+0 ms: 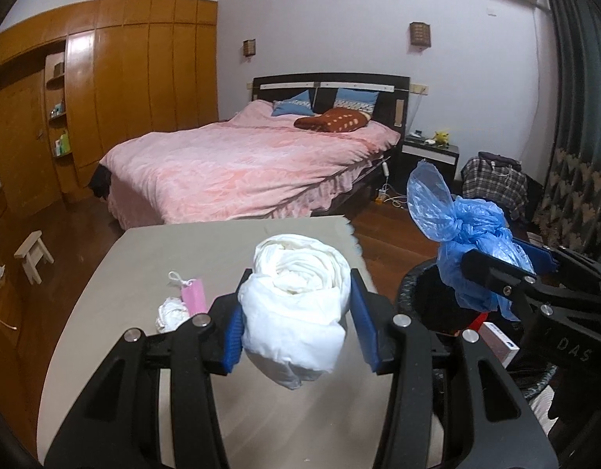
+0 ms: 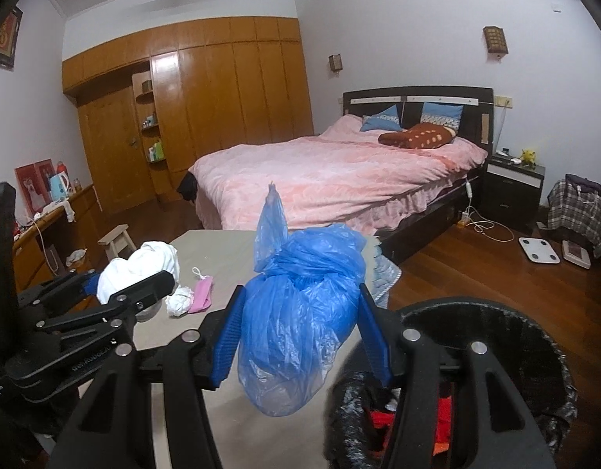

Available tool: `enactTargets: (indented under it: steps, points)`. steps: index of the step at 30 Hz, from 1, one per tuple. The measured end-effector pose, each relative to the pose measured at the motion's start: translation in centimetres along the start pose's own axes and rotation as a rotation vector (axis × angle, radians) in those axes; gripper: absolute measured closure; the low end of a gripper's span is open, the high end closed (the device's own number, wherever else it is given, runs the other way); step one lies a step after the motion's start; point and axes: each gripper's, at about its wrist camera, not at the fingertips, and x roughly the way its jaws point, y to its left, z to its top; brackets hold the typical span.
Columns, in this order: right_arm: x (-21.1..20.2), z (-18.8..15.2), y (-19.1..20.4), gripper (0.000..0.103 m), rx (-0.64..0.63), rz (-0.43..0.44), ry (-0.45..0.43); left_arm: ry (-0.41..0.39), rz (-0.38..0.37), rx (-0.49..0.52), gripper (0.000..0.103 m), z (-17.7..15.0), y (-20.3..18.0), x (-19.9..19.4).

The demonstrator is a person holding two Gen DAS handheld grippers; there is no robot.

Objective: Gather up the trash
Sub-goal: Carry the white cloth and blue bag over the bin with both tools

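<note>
Over the tabletop (image 1: 104, 273), left gripper (image 1: 296, 312) clamps a rolled white cloth wad (image 1: 296, 305) and right gripper (image 2: 300, 332) clamps a knotted blue plastic bag (image 2: 300, 312); carry step, next: swing both over the black-lined trash bin (image 2: 535, 336) and release, while 2 scraps remain: pink mask (image 1: 194, 297), crumpled tissue (image 1: 169, 312).

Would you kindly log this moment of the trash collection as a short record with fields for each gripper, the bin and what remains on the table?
left gripper: shut on white bundle, lifted off the table
right gripper: shut on blue plastic bag, knotted at the top, held near the bin
trash bin: black liner, open, red items inside
table: still holds pink face mask and small white wad, side by side
setting: bedroom, pink-covered bed behind the table
</note>
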Motion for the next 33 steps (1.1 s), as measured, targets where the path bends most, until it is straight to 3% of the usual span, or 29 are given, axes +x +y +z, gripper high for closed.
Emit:
enactTargets:
  steps: [12,33]
  points:
    - [-2.9,0.4,-2.4,0.048,0.024,-0.06,-0.037,-0.039,-0.055,0.043,0.057,1.0,-4.6,-1.0]
    - [-6.4,-0.5,-9.9,0.048,0.072,-0.231,-0.037,-0.049,-0.209,0.148,0.056,1.8,-13.0,0.7]
